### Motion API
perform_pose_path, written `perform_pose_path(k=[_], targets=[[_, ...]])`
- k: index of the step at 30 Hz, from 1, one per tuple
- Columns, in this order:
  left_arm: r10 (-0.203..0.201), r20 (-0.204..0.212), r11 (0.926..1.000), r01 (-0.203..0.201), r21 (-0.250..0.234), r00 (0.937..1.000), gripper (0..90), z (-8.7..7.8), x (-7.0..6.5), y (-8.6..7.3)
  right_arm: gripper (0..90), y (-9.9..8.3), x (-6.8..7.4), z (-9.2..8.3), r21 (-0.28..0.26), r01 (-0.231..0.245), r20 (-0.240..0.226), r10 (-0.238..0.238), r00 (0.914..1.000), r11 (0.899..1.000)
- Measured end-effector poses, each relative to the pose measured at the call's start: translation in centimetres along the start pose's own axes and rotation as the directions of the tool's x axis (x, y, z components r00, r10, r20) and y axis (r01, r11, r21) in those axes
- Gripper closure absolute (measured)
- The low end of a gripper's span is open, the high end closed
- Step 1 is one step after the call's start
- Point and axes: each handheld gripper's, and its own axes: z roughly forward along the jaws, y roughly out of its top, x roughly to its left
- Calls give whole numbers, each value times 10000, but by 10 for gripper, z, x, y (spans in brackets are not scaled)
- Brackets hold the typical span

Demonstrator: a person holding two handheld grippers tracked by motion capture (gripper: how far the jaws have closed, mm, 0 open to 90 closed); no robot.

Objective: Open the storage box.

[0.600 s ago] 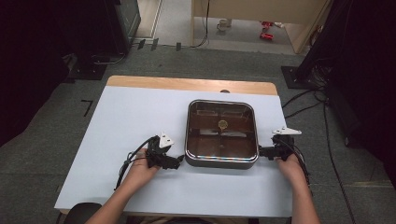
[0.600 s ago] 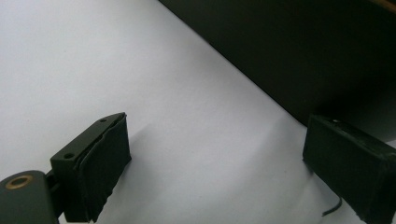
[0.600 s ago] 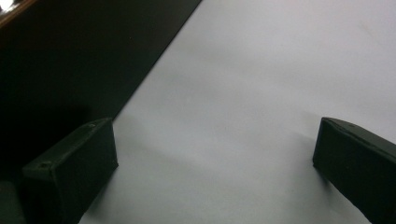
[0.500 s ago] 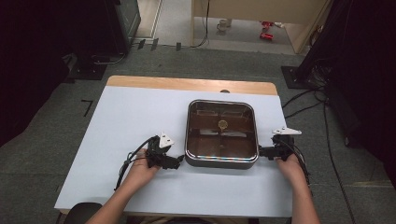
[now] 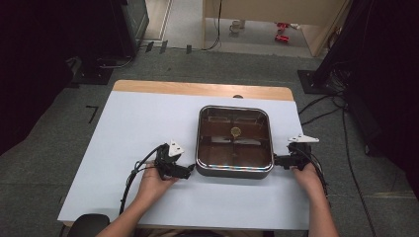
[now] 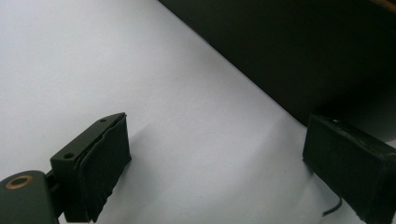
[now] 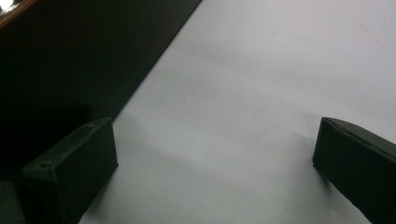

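Observation:
A square dark metal pan (image 5: 234, 168) with a shiny rim sits on the white table (image 5: 138, 123), right of centre. Its inside is brownish with a small round spot (image 5: 235, 131) near the middle. My left gripper (image 5: 190, 171) lies low on the table by the pan's near-left corner, jaws wide apart with bare tabletop between them (image 6: 215, 154); the pan's dark wall (image 6: 303, 56) is just ahead. My right gripper (image 5: 276, 160) lies by the pan's right side, open too (image 7: 215, 158), with the pan wall (image 7: 70, 60) at its left jaw.
The table's wooden far edge (image 5: 197, 89) borders a grey carpeted floor. Dark equipment (image 5: 99, 34) stands at the back left, cables (image 5: 326, 111) run on the floor at the right. Gripper cables (image 5: 131, 177) trail over the near table.

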Motion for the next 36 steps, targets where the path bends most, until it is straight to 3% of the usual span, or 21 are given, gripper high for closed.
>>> perform_pose_path(k=[17, 24, 29, 32, 36], targets=[[-77, -30, 9997, 78, 249, 10000, 89, -2, 0, 3, 0, 0, 0, 0, -4, 0, 0, 0, 10000, 10000], [-14, 74, 9992, 11, 388, 10000, 169, -6, 4, 4, 0, 0, 0, 0, -3, -1, -1, 1, 10000, 10000], [-279, 320, 9988, 266, 405, 9991, 220, -10, 8, 6, 0, 0, 0, 0, -4, -3, -1, 3, 10000, 10000], [-448, 639, 9973, 409, 614, 9970, 217, -13, 12, 10, 0, 0, 0, 0, -4, -4, -4, 4, 10000, 10000], [-639, 972, 9970, 593, 495, 9932, 222, -19, 16, 14, 0, 0, 0, 0, -4, -4, -1, 4, 10000, 10000]])
